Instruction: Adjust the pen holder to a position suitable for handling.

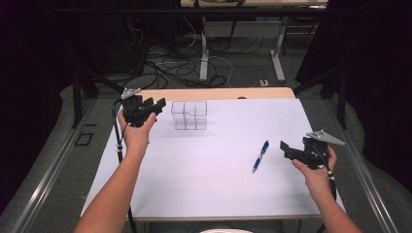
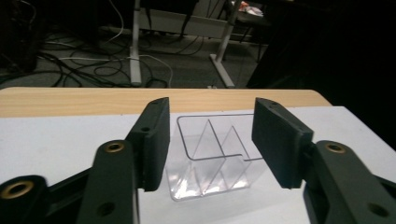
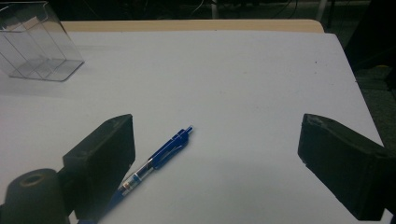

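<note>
A clear plastic organizer (image 1: 189,115) with inner dividers stands upright at the far middle of the white table. My left gripper (image 1: 158,104) hovers just left of it, open, its jaws apart with nothing pressed between them. In the left gripper view the organizer (image 2: 212,172) shows beyond the gap of the left gripper (image 2: 212,121). A blue pen (image 1: 261,156) lies flat on the table right of centre. My right gripper (image 1: 286,148) is held just right of the pen, open wide. In the right gripper view the pen (image 3: 159,156) lies by the left jaw of the right gripper (image 3: 217,154), tip pointing away.
The white table cover (image 1: 209,194) ends at a wooden strip (image 1: 218,93) along the far edge. Beyond it are table legs (image 1: 204,58) and loose cables (image 1: 165,68) on the floor. The organizer (image 3: 37,46) sits at the far left in the right gripper view.
</note>
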